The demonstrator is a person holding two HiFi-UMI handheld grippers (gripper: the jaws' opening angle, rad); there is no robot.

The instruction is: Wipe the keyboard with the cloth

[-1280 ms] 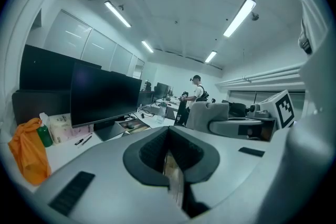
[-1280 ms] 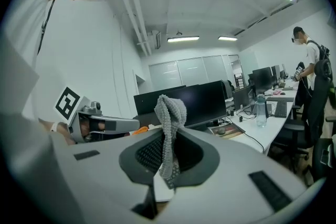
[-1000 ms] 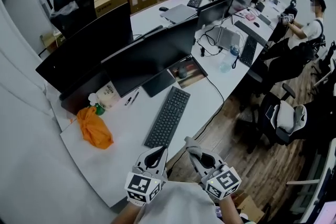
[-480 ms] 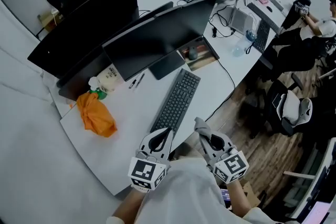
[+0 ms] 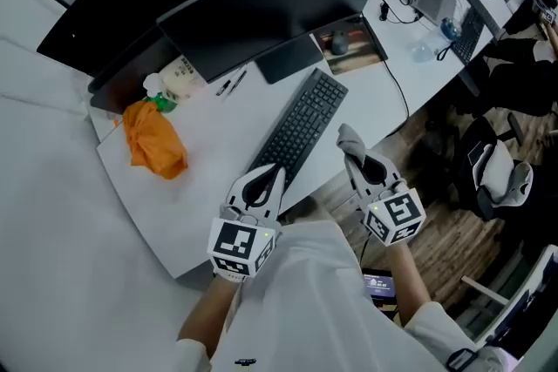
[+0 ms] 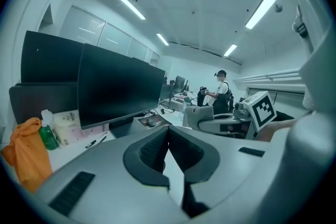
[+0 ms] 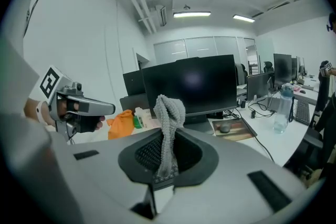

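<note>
The black keyboard (image 5: 301,128) lies slantwise on the white desk (image 5: 209,187), in front of the monitors. My right gripper (image 5: 356,154) hovers at the desk's near edge, just right of the keyboard's near end, shut on a grey knitted cloth (image 5: 350,137). In the right gripper view the cloth (image 7: 169,107) stands up from between the jaws of the right gripper (image 7: 167,136), with a few keyboard keys (image 7: 164,179) showing below. My left gripper (image 5: 275,173) is over the keyboard's near end. In its own view the left gripper (image 6: 168,131) is shut on nothing.
An orange bag (image 5: 154,141) and a green bottle (image 5: 164,104) sit at the desk's left. Two dark monitors (image 5: 261,9) stand behind the keyboard, with pens (image 5: 231,83) and a mouse (image 5: 340,39) near their stand. An office chair (image 5: 497,174) stands on the wooden floor at right.
The head view has tilted down and closer to the desk. Both grippers have come forward to the keyboard's near end. The grey cloth stays in the right gripper.
</note>
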